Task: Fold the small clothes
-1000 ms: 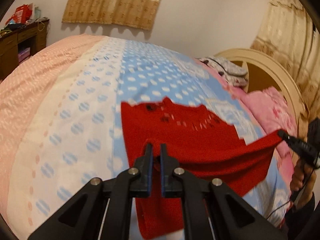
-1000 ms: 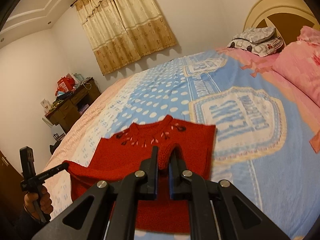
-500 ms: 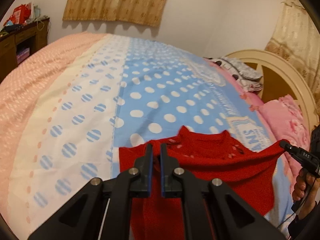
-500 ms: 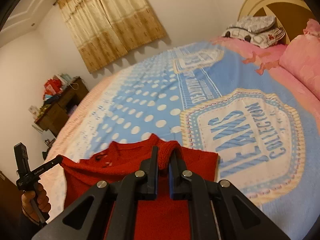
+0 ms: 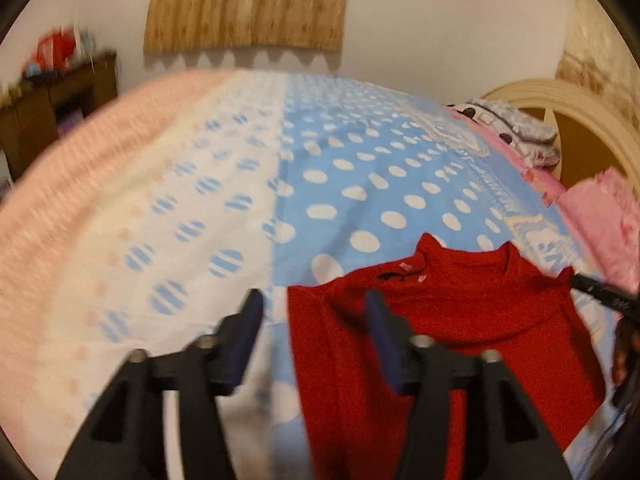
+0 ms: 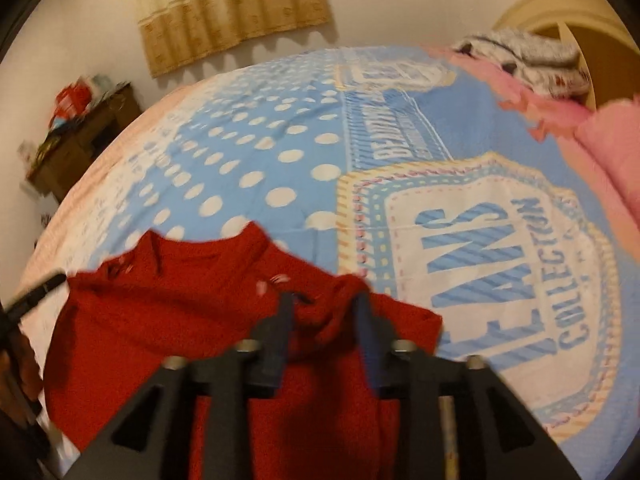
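Spread over the bed, the polka-dot duvet is carrying the red knit sweater at 5 o'clock; the left gripper and right gripper have just been opening, releasing each shoulder – smoothing flat before folding seems wise

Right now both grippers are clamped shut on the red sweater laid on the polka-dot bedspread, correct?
Not quite. The red sweater does lie on the polka-dot bedspread, but neither gripper is clamped. The left gripper has just been opening, as has the right gripper, and their pads stand clear of the cloth. The left wrist and right wrist views each show it.
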`<action>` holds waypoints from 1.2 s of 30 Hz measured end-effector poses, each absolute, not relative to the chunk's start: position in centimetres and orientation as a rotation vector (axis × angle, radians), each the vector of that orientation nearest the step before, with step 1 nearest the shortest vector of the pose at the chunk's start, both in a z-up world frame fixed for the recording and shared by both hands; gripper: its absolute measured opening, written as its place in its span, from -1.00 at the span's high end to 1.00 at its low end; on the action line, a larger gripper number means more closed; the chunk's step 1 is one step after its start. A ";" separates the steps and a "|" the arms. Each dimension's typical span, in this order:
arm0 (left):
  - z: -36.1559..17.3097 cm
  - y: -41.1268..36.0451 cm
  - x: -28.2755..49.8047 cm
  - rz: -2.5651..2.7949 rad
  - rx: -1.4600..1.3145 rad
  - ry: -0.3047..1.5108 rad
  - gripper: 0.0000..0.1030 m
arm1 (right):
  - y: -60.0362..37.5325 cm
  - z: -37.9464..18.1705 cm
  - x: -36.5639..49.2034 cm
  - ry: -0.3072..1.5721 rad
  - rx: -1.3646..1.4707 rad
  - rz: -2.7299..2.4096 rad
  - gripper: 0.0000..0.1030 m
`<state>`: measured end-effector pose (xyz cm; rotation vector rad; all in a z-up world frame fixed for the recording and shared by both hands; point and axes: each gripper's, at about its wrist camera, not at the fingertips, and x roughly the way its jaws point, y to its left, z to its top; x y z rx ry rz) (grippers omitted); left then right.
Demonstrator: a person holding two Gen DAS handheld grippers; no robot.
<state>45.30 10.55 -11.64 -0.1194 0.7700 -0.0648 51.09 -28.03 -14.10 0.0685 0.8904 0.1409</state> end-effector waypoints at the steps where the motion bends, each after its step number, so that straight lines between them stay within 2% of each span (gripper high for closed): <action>1: -11.5 10.3 44.9 -0.054 -0.092 0.773 -0.21 | -27.6 -13.8 50.4 0.885 0.054 0.158 0.14; 5: -12.6 9.8 44.7 -0.048 -0.048 0.821 -0.26 | -25.2 -14.3 48.8 0.924 0.030 0.231 0.14; 11: -14.3 9.3 46.4 0.006 -0.024 0.845 -0.26 | -21.3 -17.3 50.9 1.049 -0.002 0.320 0.14; 18: -15.2 9.4 45.7 0.024 -0.029 0.866 -0.26 | -22.2 -17.5 53.7 1.048 0.095 0.267 0.14; 27: -14.4 8.3 43.1 0.000 0.003 0.845 -0.26 | -22.8 -15.6 46.5 0.974 0.051 0.274 0.14; 36: -14.8 7.6 41.5 -0.011 0.026 0.855 -0.29 | -22.7 -16.4 39.8 0.945 0.004 0.270 0.13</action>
